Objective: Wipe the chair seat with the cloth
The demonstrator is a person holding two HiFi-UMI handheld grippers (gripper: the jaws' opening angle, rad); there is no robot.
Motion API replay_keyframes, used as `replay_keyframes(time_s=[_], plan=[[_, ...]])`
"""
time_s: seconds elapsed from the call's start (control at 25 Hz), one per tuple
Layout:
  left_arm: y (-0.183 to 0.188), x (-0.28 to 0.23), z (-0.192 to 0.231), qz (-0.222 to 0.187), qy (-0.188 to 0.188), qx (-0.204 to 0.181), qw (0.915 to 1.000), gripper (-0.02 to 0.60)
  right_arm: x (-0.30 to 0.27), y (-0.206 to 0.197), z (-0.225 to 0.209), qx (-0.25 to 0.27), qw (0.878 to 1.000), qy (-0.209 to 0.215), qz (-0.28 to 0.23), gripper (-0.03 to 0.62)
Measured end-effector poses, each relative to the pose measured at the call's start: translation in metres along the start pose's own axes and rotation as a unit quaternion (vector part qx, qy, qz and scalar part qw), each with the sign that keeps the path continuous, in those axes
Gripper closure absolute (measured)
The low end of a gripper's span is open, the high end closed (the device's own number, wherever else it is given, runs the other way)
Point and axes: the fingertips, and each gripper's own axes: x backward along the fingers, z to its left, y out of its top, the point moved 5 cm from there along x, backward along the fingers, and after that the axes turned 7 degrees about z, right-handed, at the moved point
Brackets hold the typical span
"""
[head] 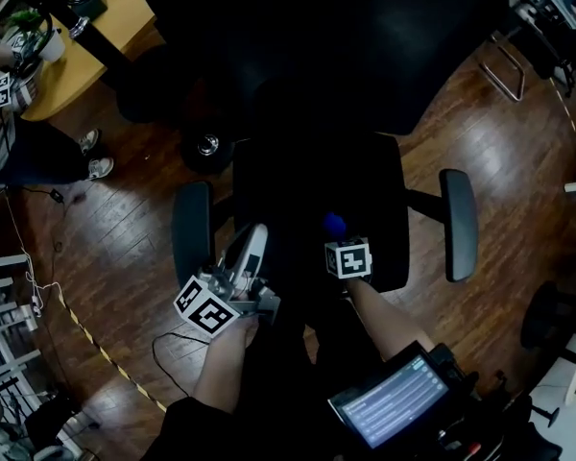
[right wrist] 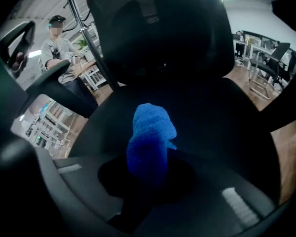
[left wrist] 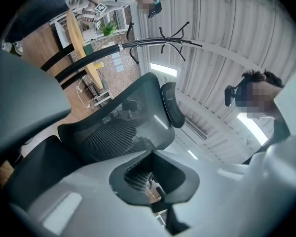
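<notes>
right gripper (head: 337,235): pinching the blue cloth (right wrist: 150,137), forearm (head: 379,320) stretched over chair seat (head: 298,185) front
left gripper (head: 252,243): jaws closed, empty, tipped up just off chair seat's left edge

The cloth (right wrist: 149,137) disappears at its lower end into dark shadow.

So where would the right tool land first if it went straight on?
Probably the black chair seat, touched first by the blue cloth in the right tool; depth is unclear.

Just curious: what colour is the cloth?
The cloth is bright blue, clearest in the right gripper view.
</notes>
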Motion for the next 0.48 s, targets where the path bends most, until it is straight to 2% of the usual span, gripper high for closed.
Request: replay_keyframes(time_s=[0.12,0.24,0.36,0.48], plan=[[0.011,0.013,0.007,-0.010,0.013,-0.001,0.9999,0.591,-0.025,0.008,0.070,0.015,0.998,0.055,0.001,0.549],[0.013,0.027,0.004,-0.019,0.023,-0.003,0.9996,0.591,-0.037,-0.003,0.127,0.010,0.994,0.103,0.026,0.549],[0.016,0.039,0.007,-0.028,0.032,-0.002,0.9991,0.591,-0.049,-0.017,0.163,0.030,0.991,0.122,0.047,0.549],[0.016,0.046,0.012,-0.030,0.034,0.001,0.9990,0.591,-0.053,-0.021,0.173,0.051,0.990,0.131,0.033,0.549]])
